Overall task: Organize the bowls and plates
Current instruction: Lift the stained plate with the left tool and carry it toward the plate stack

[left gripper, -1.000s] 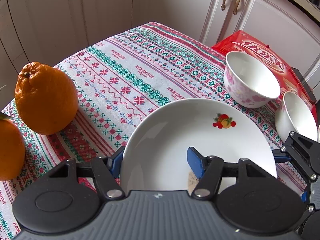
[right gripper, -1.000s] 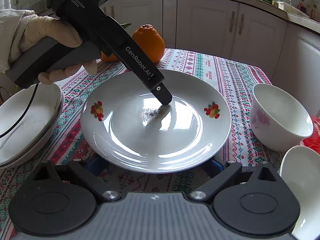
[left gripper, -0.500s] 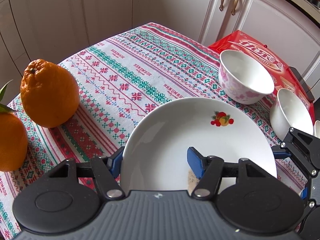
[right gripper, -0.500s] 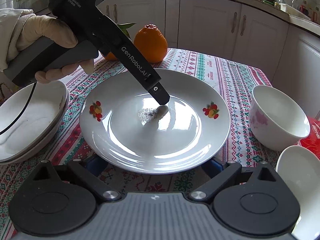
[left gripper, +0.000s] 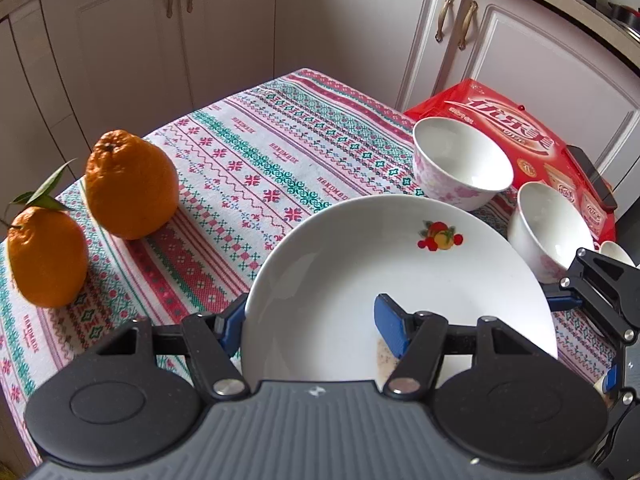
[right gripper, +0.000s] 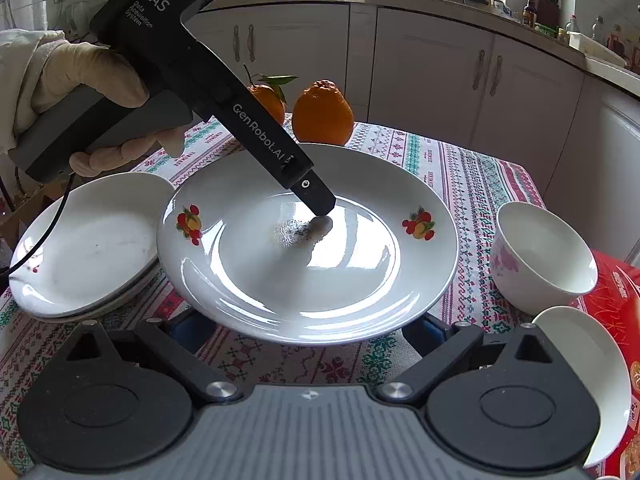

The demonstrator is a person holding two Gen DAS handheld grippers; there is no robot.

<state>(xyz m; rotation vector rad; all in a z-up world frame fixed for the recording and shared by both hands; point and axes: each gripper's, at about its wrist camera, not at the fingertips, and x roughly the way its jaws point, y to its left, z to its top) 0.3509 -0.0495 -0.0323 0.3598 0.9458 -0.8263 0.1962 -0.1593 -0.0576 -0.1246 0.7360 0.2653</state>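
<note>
Two stacked plates (right gripper: 88, 248) sit at the table's left edge; the left gripper (left gripper: 312, 320) clamps the fruit-print plate (right gripper: 304, 248) by its rim, above bare cloth; the right gripper (right gripper: 304, 332) gapes beneath its near rim; bowls (right gripper: 544, 256) crowd right

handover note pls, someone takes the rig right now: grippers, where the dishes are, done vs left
Left gripper: shut on the fruit-print plate, one finger over the rim, one under; plate held above the tablecloth.
Right gripper: open, fingers low under the plate's near edge, gripping nothing.
Plate stack sits to the left in the right wrist view.
Two floral bowls stand separately by the red box.
Done: plate lifted. Left: probably set it on the stack, then nest the bowls.
</note>
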